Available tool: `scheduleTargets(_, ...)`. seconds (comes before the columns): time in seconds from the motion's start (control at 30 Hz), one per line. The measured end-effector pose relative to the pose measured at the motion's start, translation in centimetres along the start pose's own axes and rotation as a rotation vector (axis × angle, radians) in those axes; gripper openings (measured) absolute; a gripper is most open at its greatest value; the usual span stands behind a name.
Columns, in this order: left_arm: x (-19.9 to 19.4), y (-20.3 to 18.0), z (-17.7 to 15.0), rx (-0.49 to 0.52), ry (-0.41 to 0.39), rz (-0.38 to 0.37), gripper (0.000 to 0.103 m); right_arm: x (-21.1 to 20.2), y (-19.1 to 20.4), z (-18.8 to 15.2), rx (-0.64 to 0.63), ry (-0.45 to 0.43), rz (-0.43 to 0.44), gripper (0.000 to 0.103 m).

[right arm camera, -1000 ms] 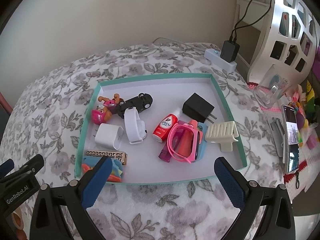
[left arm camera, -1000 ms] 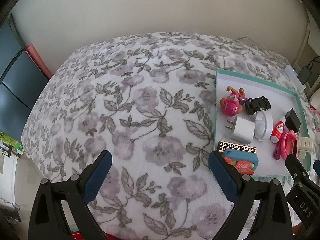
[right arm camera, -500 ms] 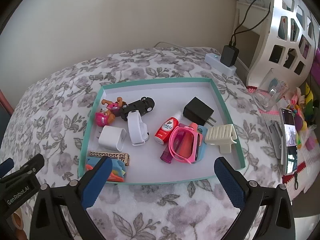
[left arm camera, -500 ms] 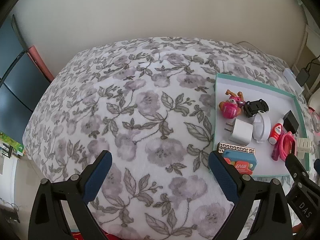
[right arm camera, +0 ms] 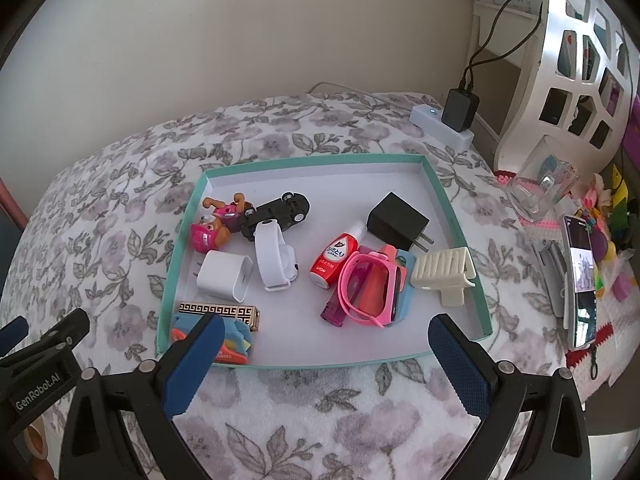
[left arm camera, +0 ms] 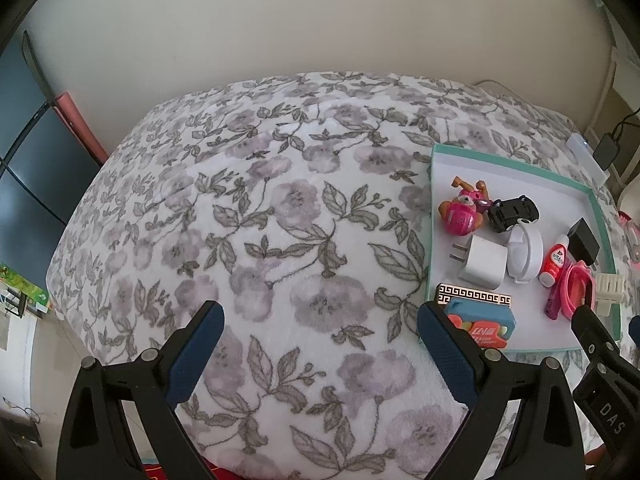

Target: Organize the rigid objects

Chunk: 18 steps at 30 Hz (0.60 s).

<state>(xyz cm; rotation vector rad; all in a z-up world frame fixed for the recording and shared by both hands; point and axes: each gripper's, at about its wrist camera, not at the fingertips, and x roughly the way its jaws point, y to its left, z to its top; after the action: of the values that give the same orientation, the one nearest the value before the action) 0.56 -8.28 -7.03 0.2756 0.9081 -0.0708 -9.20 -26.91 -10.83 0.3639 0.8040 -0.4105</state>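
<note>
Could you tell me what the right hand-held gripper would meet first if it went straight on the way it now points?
Probably the near rim of the teal tray, then the pink watch lying inside. The right hand-held gripper is open and empty; depth is hard to judge, so it might pass above the rim.

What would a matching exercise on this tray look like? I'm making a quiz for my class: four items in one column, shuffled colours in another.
Items:
1. toy car
2. hair claw clip
3. small squeeze bottle
4. cube wall charger lying near the tray's left side

Colours:
A. red with a white cap
B. white
C. black
D. cream

Pairs: 1-C, 2-D, 3-A, 4-B
</note>
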Motion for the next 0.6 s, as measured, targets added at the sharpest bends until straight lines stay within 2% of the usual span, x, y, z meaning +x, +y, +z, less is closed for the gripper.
scheduleTargets(0.6,0.72,0.41,0.01,-0.007,0.012,0.01,0.097,0.3,-0.23,0.09,-0.009,0.0,-0.009,0.103)
